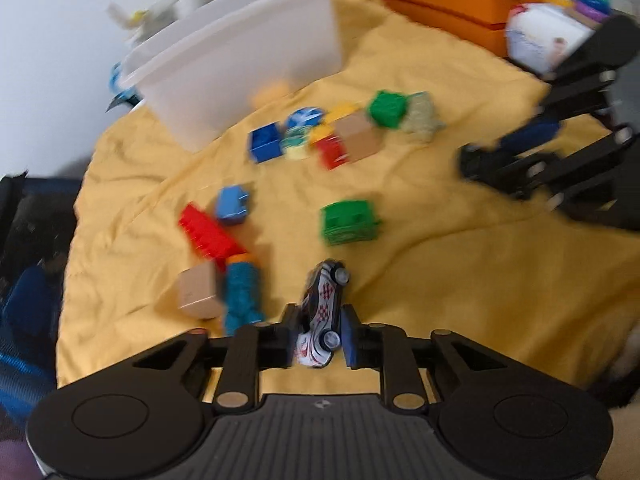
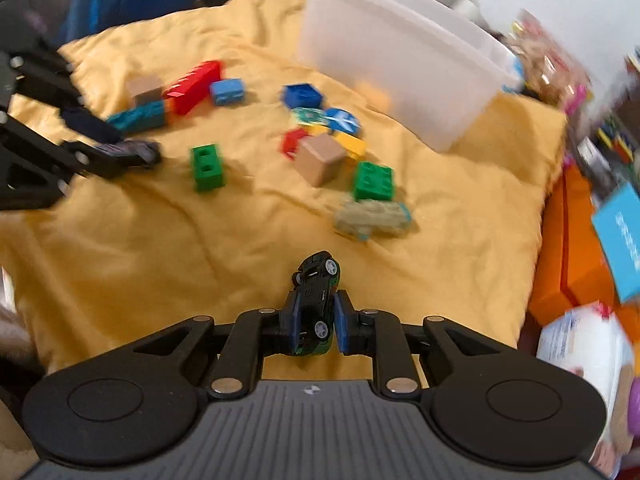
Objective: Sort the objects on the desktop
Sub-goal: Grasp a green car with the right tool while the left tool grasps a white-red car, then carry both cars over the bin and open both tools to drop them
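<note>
My left gripper [image 1: 321, 330] is shut on a silver toy car with red markings [image 1: 324, 304], held nose-up above the yellow cloth [image 1: 440, 260]. My right gripper [image 2: 316, 320] is shut on a dark green toy car [image 2: 316, 292], wheels facing the camera. In the left wrist view the right gripper [image 1: 472, 162] reaches in from the right. The left gripper [image 2: 140, 152] comes in from the left in the right wrist view. Loose toy bricks lie between them: a green brick [image 1: 348, 222], a long red brick [image 1: 208, 236] and a wooden cube [image 2: 320, 158].
A white translucent bin [image 1: 240, 60] [image 2: 400, 52] stands at the far side of the cloth. An orange box [image 1: 440, 8], a blue card [image 2: 620, 236] and a white packet [image 2: 584, 340] crowd the right edge. A dark chair [image 1: 28, 240] borders the cloth on the left.
</note>
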Tool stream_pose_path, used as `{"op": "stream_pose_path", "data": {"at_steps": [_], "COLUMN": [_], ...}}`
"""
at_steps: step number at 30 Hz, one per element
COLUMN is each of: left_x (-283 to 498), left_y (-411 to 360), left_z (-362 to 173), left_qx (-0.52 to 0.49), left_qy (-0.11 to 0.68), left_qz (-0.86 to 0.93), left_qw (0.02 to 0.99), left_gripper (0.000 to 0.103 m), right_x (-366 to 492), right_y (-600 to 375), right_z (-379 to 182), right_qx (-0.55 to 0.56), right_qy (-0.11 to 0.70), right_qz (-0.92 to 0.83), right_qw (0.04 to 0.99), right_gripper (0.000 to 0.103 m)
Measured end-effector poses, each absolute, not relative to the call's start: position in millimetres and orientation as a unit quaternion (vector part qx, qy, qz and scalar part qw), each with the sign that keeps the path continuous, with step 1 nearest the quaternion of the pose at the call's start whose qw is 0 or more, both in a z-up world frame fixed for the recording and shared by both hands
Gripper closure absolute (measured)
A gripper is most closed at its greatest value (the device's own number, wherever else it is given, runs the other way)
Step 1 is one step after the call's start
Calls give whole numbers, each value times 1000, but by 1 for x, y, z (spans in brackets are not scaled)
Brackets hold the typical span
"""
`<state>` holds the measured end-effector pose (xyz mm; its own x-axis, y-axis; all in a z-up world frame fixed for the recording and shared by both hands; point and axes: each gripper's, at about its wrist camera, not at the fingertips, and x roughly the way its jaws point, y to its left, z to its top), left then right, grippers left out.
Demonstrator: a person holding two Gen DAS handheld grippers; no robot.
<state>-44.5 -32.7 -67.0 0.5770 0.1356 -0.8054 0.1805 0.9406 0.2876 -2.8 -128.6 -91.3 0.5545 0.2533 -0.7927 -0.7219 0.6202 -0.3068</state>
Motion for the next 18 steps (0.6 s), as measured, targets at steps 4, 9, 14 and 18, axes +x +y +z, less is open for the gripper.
{"op": "stream_pose_path", "data": {"at_steps": [4, 9, 14, 18], "left_x": [-52, -56, -50, -43], "left_y": [-35, -21, -15, -13], "left_z": [-60, -53, -61, -75], "left_qx": [150, 115, 105, 98], "left_qy": [452, 442, 447, 457], "left_qz": [-36, -18, -18, -26], "left_qw": [879, 889, 888, 884], "left_gripper": [68, 56, 56, 56], "right_x": [-14, -14, 0, 11], "right_y": [-120, -123, -137, -137], "right_z": [-84, -78, -73, -89], "right_qx": [-307, -254, -186, -154], "right_qy": [353, 376, 396, 430], "right_qz": [341, 361, 322, 312], "right_qw": [816, 815, 840, 833], "right_gripper": [71, 71, 60, 56]}}
